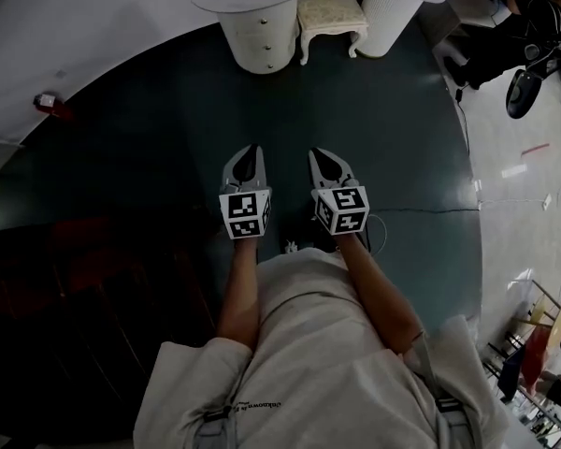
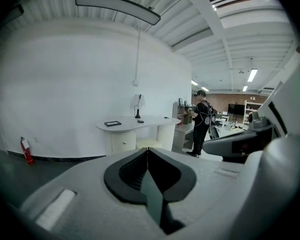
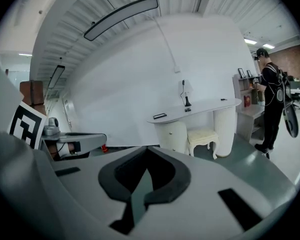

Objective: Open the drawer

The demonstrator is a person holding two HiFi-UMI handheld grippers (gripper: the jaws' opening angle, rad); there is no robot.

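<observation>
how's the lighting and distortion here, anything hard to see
Head view: dim, lower left nearly black, desk bowed by the wide lens. Left gripper view: bright wall, round black vignette, curved ceiling lines. Right gripper view: same vignette, desk clear.

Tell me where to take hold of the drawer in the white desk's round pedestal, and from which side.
Grip the small knob on the drawer front, coming straight in from the open floor side. The curved front looks smooth, so the knob is probably the only part that sticks out.

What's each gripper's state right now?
Left gripper: closed, holding nothing.
Right gripper: closed, holding nothing.
</observation>
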